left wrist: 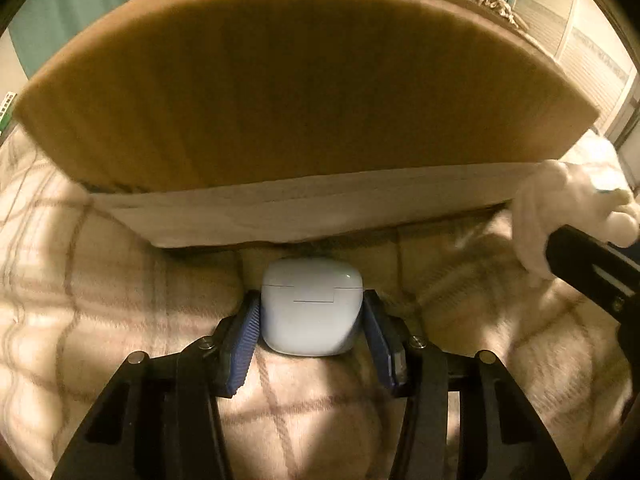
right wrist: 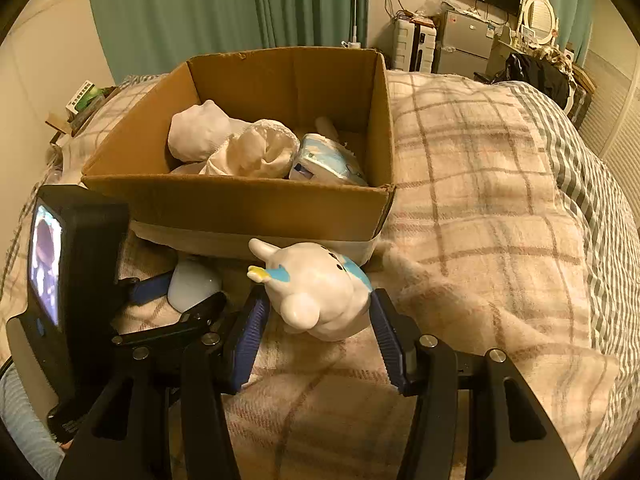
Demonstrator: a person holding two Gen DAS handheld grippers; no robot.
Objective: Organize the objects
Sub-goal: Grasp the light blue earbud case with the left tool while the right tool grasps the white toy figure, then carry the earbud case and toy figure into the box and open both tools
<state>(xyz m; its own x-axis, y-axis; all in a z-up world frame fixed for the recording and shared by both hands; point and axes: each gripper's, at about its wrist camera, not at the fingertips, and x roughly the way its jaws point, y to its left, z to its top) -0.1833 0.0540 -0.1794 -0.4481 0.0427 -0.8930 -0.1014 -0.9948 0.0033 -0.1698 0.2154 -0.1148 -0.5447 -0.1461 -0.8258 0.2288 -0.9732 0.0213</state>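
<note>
The left gripper has its ribbed blue pads pressed to both sides of a smooth, glossy white earbud case – rounded, pebble-like, with a thin lid seam – which lies on the soft plaid blanket just in front of the cardboard box; the jaws stand part-way in, closed on it. The right gripper clasps a shiny white figurine with blue and yellow marks, its pads against either flank, just above the blanket. Only the right wrist view looks into the matte brown box – crumpled white lumps and a blue-and-white packet lie inside; the left wrist view shows just its outer wall.
</note>
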